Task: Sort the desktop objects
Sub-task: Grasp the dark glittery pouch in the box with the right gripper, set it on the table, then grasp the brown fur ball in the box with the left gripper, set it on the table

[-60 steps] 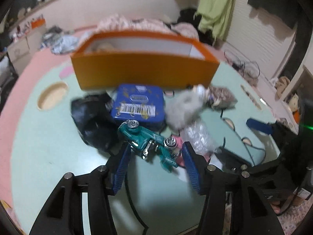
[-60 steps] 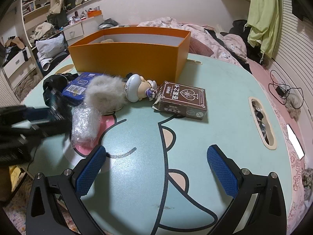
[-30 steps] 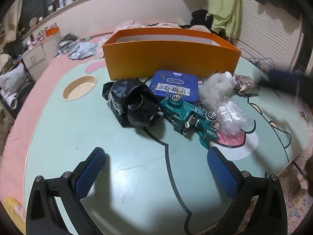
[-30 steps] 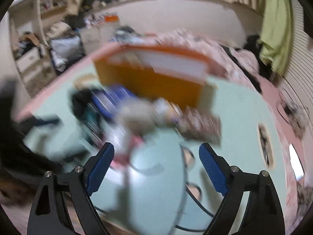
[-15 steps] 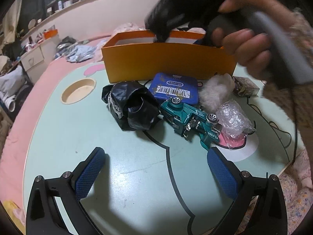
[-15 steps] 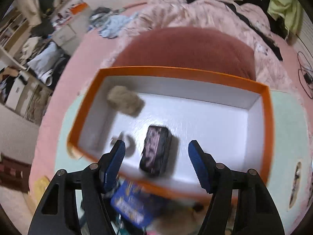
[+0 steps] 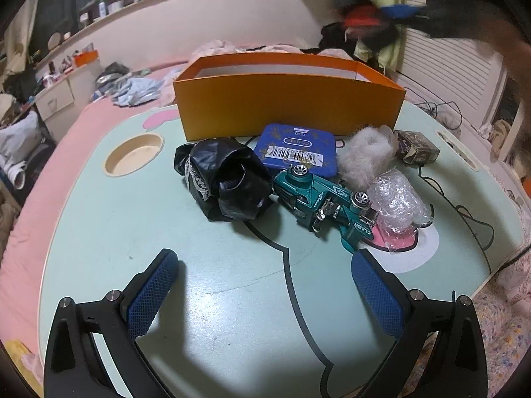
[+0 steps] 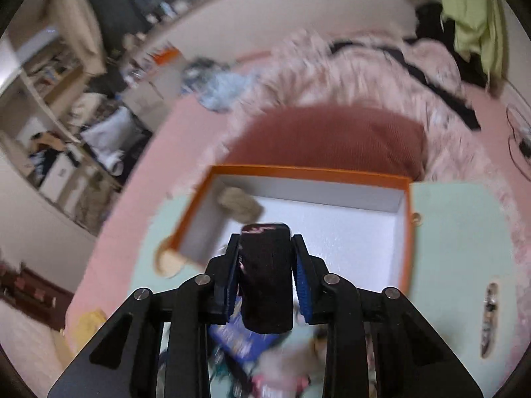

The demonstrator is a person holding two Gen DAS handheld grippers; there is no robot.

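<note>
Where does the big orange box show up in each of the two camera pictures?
Left wrist view: the orange box stands upper middle, at the table's far edge behind the clutter.
Right wrist view: the orange box lies mid-frame, seen from above, white inside.
Shared landmark: the blue tin, just before the box.

My table (image 7: 205,285) is mint green, with a cartoon face drawn on it in dark lines and a round beige cup recess (image 7: 134,153) sunk into its far left part. Beyond the table lies a bed with a pink sheet (image 7: 83,132) and a rumpled pale pink quilt (image 8: 358,76). A heap of light blue clothes (image 7: 136,88) sits on the bed, left of the table's far edge. A white drawer unit (image 7: 54,99) stands further left. A yellow-green garment (image 8: 471,10) hangs beyond the table's far right corner, and white cables (image 7: 441,109) trail off the right edge.
</note>
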